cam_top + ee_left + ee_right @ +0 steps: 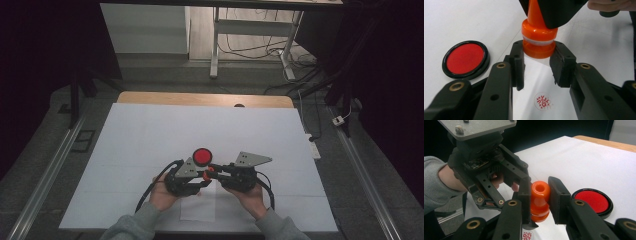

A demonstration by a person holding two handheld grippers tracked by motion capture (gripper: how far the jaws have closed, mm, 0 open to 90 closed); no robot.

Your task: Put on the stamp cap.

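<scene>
Left gripper view: orange stamp pinched at its base by the left gripper and at its handle by the right gripper, lifted above the red imprint, beside the ink pad on the surface for re-inking.

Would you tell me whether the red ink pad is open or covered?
Open: the ink pad lies on the white table with its red surface bare inside the black rim, and no lid rests on it.
</scene>
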